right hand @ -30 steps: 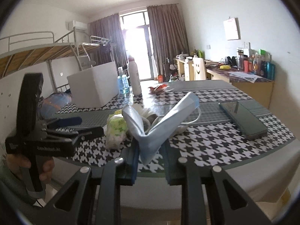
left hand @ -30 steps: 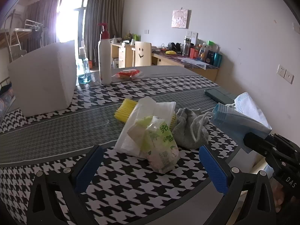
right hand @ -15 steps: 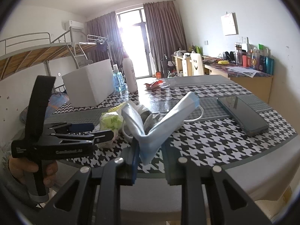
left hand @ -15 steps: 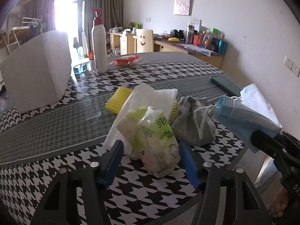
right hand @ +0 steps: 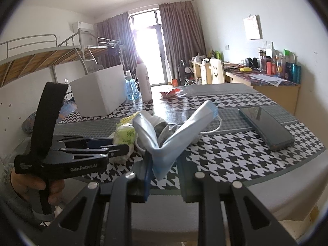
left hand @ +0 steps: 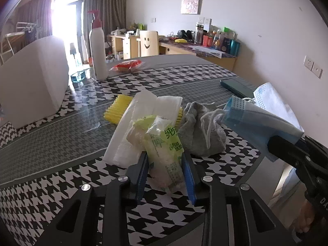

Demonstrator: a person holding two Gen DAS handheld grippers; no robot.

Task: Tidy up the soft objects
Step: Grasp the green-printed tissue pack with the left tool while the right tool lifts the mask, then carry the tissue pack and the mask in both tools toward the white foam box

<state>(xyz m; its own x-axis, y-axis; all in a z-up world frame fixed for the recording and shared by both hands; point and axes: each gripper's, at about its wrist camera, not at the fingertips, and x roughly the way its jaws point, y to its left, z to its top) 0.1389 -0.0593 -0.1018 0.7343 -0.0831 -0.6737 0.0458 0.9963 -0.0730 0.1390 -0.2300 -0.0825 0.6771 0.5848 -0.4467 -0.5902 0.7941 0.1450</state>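
My left gripper (left hand: 165, 164) is shut on a green-and-white tissue pack (left hand: 164, 143) at the near edge of the houndstooth table (left hand: 61, 184). Behind it lie a white plastic bag (left hand: 141, 114), a yellow brush (left hand: 116, 110) and a grey drawstring pouch (left hand: 201, 127). My right gripper (right hand: 163, 164) is shut on a folded blue face mask (right hand: 180, 131) and holds it above the table edge; the mask also shows in the left wrist view (left hand: 256, 121). The left gripper shows at the left of the right wrist view (right hand: 121, 147).
A white foam box (left hand: 30, 78) stands at the back left. A white pump bottle (left hand: 98, 51), a blue bottle (right hand: 132, 89) and a red snack packet (left hand: 127, 65) stand behind. A dark phone (right hand: 266, 127) lies on the right.
My left gripper moved forward and closed from wide open onto the tissue pack. My right gripper kept hold of the mask and barely moved.
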